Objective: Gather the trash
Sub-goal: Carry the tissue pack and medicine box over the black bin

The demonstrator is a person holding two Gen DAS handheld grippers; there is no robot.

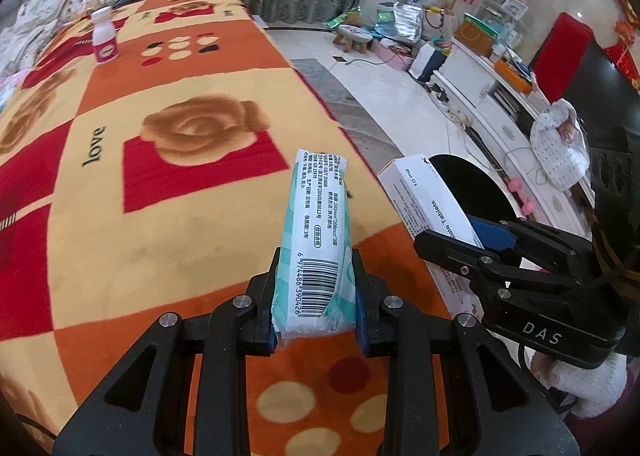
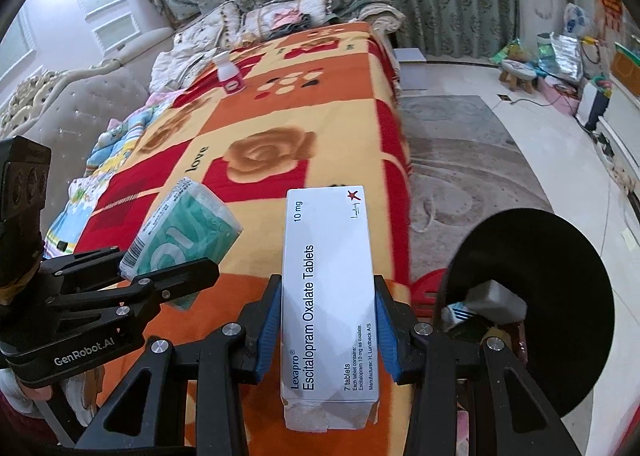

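My left gripper (image 1: 316, 296) is shut on a teal and white tissue pack (image 1: 318, 240), held above the orange rose-patterned blanket (image 1: 160, 195). My right gripper (image 2: 326, 320) is shut on a white Lexapro tablet box (image 2: 328, 296). The box also shows in the left wrist view (image 1: 428, 195), and the tissue pack in the right wrist view (image 2: 184, 236). A black bin (image 2: 536, 296) with some trash inside stands on the floor right of the blanket's edge; it also shows in the left wrist view (image 1: 476, 191). A small white and pink bottle (image 1: 105, 35) stands upright at the blanket's far end, also in the right wrist view (image 2: 230, 73).
Pillows and bedding (image 2: 280, 15) lie at the far end. A grey rug (image 2: 460, 159) covers the floor beside the blanket. A small stool (image 1: 354, 37), bags and a white cabinet (image 1: 480, 75) stand along the far right wall. A red object (image 2: 428, 284) sits by the bin.
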